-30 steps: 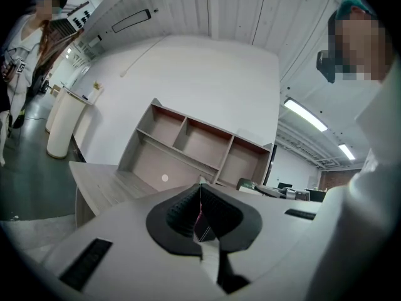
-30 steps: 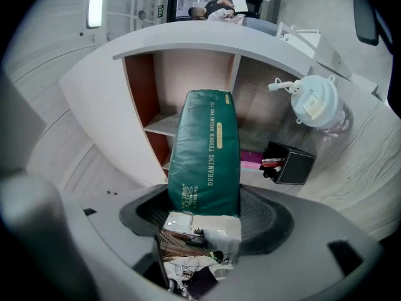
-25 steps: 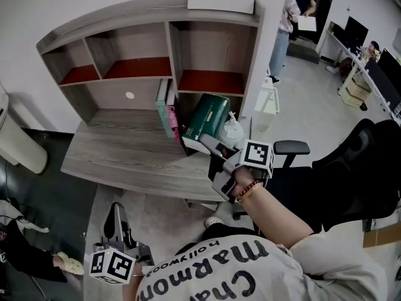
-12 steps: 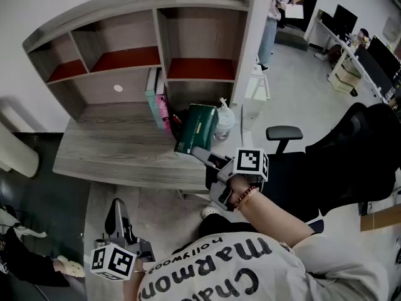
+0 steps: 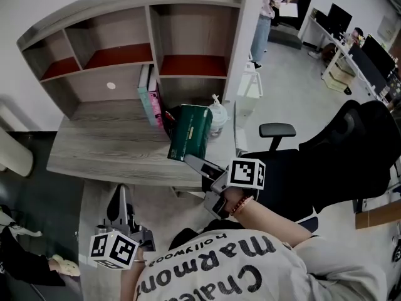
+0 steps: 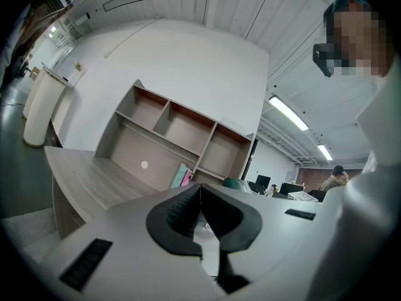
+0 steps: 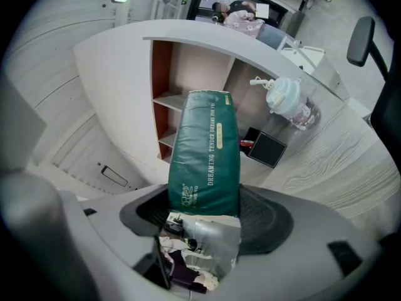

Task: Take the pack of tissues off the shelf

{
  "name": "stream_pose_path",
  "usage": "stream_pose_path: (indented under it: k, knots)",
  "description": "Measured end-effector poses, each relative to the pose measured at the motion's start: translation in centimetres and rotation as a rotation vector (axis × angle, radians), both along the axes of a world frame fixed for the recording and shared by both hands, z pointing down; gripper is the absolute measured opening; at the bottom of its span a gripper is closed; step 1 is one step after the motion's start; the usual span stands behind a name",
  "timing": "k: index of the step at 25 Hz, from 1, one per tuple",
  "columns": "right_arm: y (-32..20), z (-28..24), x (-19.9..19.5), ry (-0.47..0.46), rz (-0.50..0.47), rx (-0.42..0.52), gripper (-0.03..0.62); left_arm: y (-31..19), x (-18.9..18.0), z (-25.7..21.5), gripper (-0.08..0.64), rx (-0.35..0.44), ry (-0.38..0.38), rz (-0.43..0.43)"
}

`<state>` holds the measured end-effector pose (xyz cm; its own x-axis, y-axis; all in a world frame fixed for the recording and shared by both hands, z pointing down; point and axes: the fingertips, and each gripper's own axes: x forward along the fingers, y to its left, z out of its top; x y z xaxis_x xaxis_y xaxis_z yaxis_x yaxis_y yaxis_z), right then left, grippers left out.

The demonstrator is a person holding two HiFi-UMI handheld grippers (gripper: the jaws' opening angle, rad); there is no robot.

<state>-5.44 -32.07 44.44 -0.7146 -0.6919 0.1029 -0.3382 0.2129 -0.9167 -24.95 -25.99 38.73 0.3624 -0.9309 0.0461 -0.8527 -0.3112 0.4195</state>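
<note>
A grey wooden desk (image 5: 106, 155) carries a shelf (image 5: 150, 17) of open compartments. Books (image 5: 149, 102) and a bottle (image 5: 217, 119) stand beneath the shelf. An office chair (image 5: 351, 143) stands at the right on a grey floor (image 5: 294, 86). The green pack (image 5: 191, 132) is out of the shelf, over the desk's front edge. The right gripper (image 5: 187, 160) clamps its lower end between both jaws. The right forearm extends forward with the gripper near level. The left gripper (image 5: 120, 199) is held low in front of the desk, jaws together and empty.
</note>
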Motion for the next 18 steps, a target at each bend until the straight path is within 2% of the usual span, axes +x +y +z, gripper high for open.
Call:
stream_pose_path:
  k: [3, 8, 12, 18]
  knots:
    - [0.6, -0.9, 0.8, 0.029, 0.047, 0.066, 0.327, 0.6, 1.1, -0.1, 0.017, -0.003, -0.01, 0.013]
    - [2.1, -2.3, 3.1, 0.133, 0.073, 0.179, 0.327, 2.3, 3.3, 0.2, 0.017, 0.003, -0.026, 0.028]
    - [3.9, -2.3, 5.2, 0.148, 0.08, 0.185, 0.328, 4.0, 5.4, 0.7, 0.017, -0.022, -0.031, 0.023]
    - [6.6, -2.1, 9.2, 0.221, 0.086, 0.219, 0.331, 7.4, 8.9, 1.2, 0.017, -0.037, -0.039, 0.018]
